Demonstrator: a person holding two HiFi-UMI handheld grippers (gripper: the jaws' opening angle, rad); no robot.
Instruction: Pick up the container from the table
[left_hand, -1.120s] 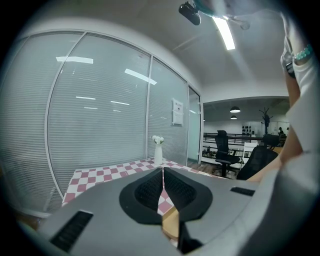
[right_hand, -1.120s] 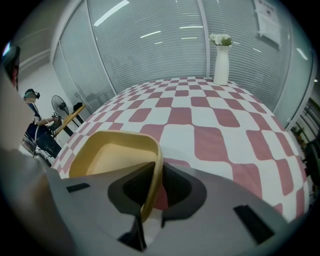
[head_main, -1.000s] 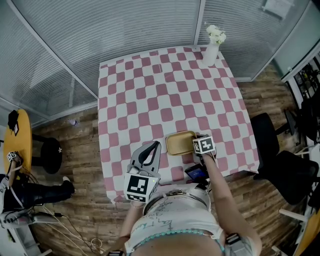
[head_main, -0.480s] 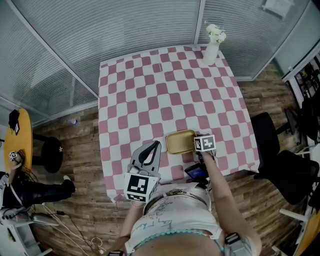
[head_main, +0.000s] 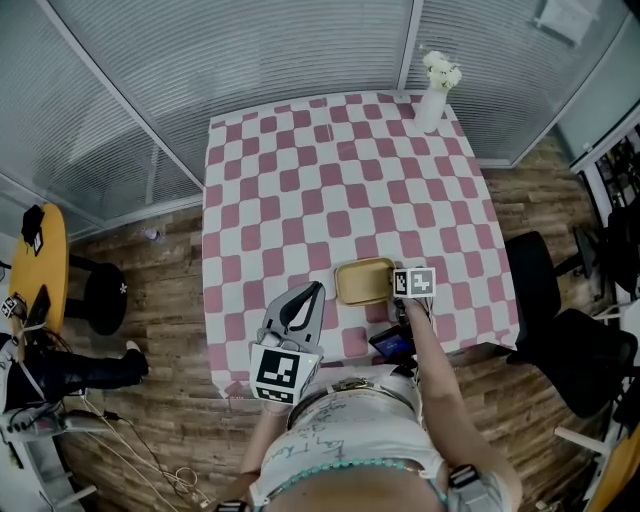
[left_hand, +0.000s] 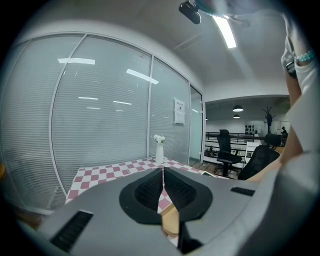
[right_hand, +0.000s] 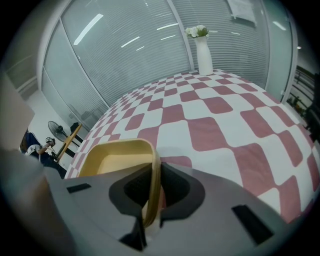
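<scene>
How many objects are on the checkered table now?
3: the yellow container near the front edge, its rim in the right gripper; the white vase at the far right corner; a dark flat device at the front edge. Others may be hidden.

left gripper (left_hand: 163, 175) — fingers (left_hand: 147, 190) pressed together | white vase (left_hand: 159, 150) upright on checkered table (left_hand: 110, 170)

Yellow container (head_main: 362, 283); pink-white checked tablecloth (head_main: 330, 190); white vase (head_main: 431, 108), white flowers (head_main: 440, 68).

Smooth plastic container (right_hand: 116, 156), checked cloth tablecloth (head_main: 330, 185), wooden floor (head_main: 168, 295).
</scene>
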